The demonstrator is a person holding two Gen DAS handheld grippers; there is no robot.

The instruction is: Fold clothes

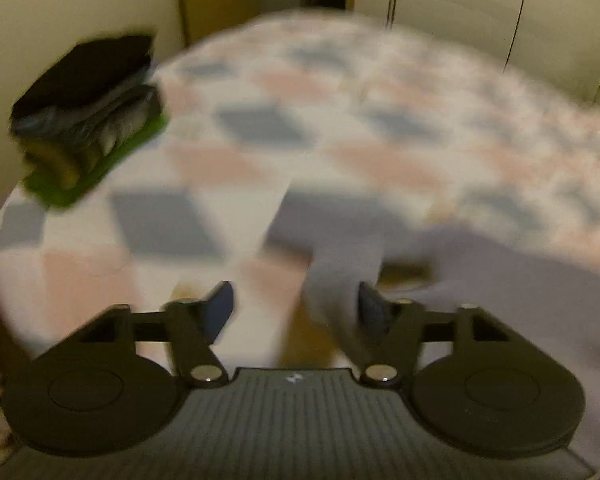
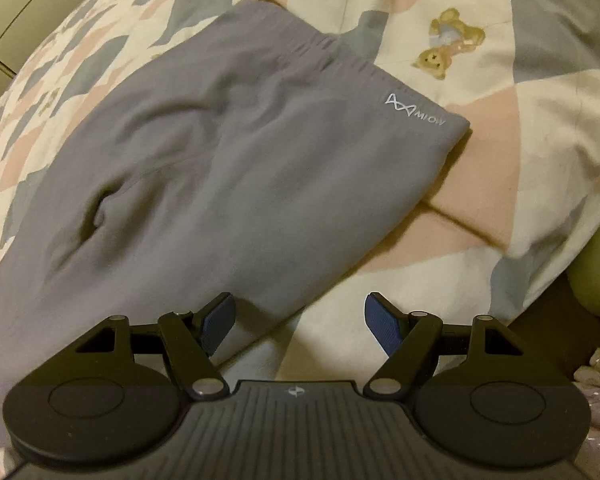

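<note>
Two grippers hang over the bed [image 2: 540,92], both with fingers spread wide and nothing between them. The right gripper [image 2: 298,320] sits just off the near edge of the grey pants [image 2: 220,152], which lie on the quilt with their waistband [image 2: 340,68] away from the camera — whether doubled over already or merely laid flat, I cannot tell. The left gripper [image 1: 296,308] has a strip of the pants' cloth [image 1: 340,280] just beside its right finger; that view is blurred. A stack [image 1: 88,116] of folded clothes sits well apart at the bed's far corner.

The risks, as I judge them: a pinch on soft quilt may catch bedding with the pants, or only the top layer, so the fold drags crooked. The blur suggests haste — a fast grab may miss the edge.
</note>
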